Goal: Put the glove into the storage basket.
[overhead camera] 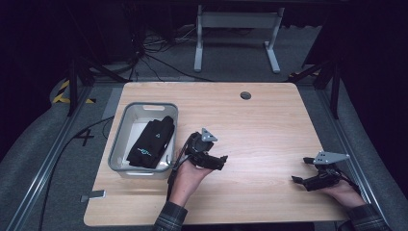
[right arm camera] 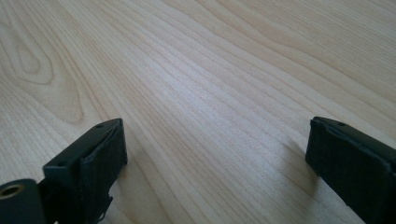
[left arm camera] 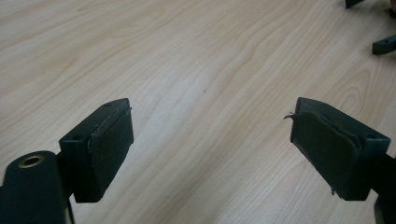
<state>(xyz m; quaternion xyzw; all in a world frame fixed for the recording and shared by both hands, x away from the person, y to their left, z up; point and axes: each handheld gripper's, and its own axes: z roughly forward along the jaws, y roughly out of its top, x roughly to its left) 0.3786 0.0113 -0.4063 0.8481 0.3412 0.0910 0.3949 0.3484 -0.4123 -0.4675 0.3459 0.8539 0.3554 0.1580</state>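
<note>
Black gloves (overhead camera: pixel 153 139) lay folded in the grey bin (overhead camera: pixel 120 139) at the left of the wooden surface (overhead camera: pixel 269 125); we found them untouched by either tool. We noted the left gripper (overhead camera: pixel 219 161) just to the right of the bin, held low over the surface, its jaws apart with bare wood between the pads (left arm camera: pixel 109 144). We noted the right gripper (overhead camera: pixel 300 179) near the front right corner, well apart from the bin, its jaws likewise wide apart and holding nothing.
</note>
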